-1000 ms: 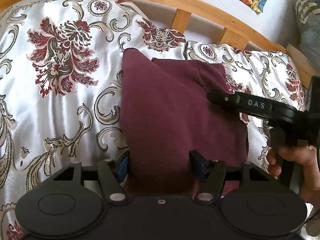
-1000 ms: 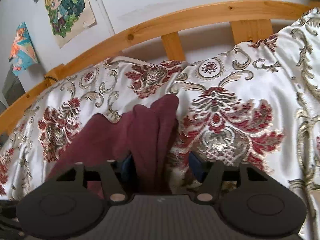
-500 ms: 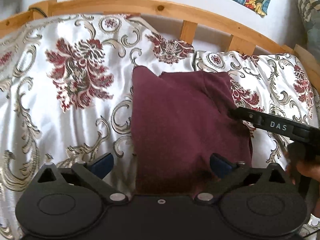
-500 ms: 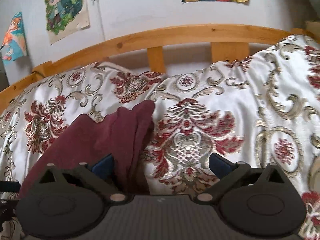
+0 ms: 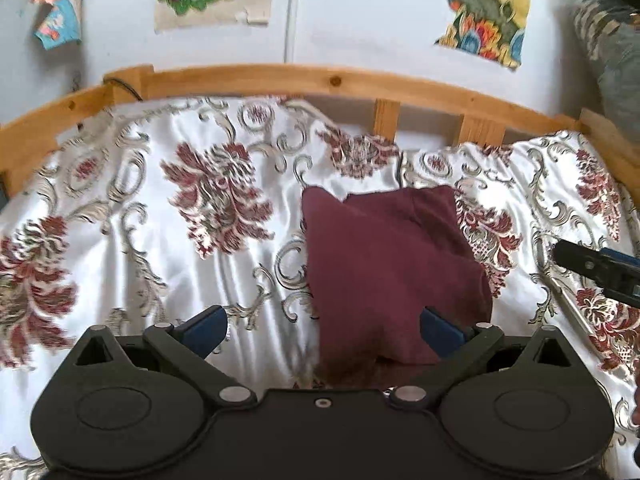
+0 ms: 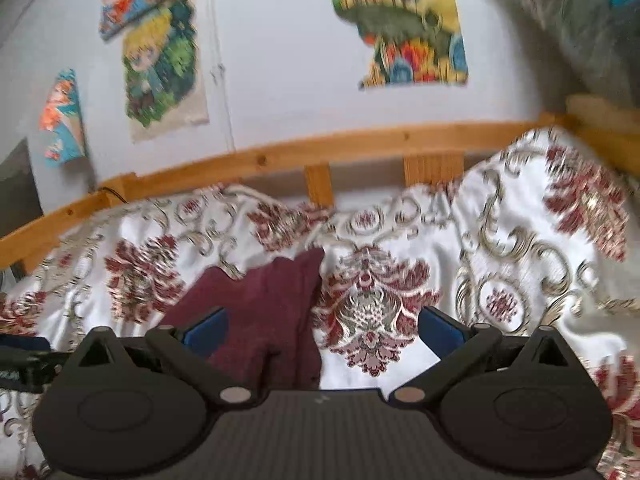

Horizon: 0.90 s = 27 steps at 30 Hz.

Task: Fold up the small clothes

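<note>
Here the folded maroon garment point(image 5: 392, 264) is lying flat on the white bedspread point(image 5: 160, 248) with its dark red and grey floral pattern, near the wooden bed rail point(image 5: 320, 80) that is running along the wall. The left gripper point(image 5: 322, 330) is standing with its blue-padded jaws spread wide and holding nothing; the near edge of the garment is showing between them, closer to the right pad, with no pad pressing on it. The right gripper point(image 6: 322, 330) is likewise gaping wide and empty, its left pad sitting in front of the garment's edge and bedspread filling the rest of the gap. Colourful posters point(image 6: 404, 24) are hanging on the pale wall behind.
</note>
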### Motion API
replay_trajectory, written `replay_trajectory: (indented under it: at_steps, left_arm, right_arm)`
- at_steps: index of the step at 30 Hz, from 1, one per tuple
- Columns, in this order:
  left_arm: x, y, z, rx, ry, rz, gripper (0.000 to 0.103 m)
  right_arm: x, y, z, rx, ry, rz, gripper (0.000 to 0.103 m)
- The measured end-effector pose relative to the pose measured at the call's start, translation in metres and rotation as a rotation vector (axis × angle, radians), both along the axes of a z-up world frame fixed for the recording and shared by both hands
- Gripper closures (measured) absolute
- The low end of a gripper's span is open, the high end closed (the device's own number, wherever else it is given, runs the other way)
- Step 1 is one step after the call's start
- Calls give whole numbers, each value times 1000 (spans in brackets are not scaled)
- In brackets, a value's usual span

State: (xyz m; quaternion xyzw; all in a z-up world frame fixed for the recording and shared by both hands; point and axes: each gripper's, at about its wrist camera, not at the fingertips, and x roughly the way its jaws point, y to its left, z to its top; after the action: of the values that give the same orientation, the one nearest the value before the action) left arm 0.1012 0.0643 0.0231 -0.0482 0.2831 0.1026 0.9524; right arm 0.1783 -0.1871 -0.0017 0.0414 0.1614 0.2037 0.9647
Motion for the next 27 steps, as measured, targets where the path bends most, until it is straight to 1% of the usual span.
replay_trajectory:
  at_steps: [4, 6, 8, 10, 20, 21, 24, 27]
  left_arm:
    - [-28, -3, 9, 58, -42, 2, 1]
    - [-42, -3, 12, 73, -68, 7, 1]
    - [-56, -3, 12, 74, -84, 11, 1]
    - [-67, -2, 11, 71, -88, 3, 1]
    - [-106, -16, -11, 80, -121, -34, 1]
    - [-108, -19, -13, 86, -123, -41, 1]
    - [-115, -27, -21, 137, -120, -58, 1]
    - [-118, -29, -28, 162, -102, -47, 1]
  right_arm:
    - [-42, -5, 11, -7, -75, -15, 0]
    - [-59, -9, 13, 1, -98, -7, 0]
    - [-76, -15, 12, 29, -99, 30, 0]
    - [-89, -18, 9, 46, -83, 40, 0]
    - [-146, -19, -13, 22, -111, -3, 0]
    - [-151, -19, -15, 14, -122, -7, 0]
    - [-162, -17, -23, -15, -145, -19, 0]
    - [-164, -16, -31, -30, -125, -24, 0]
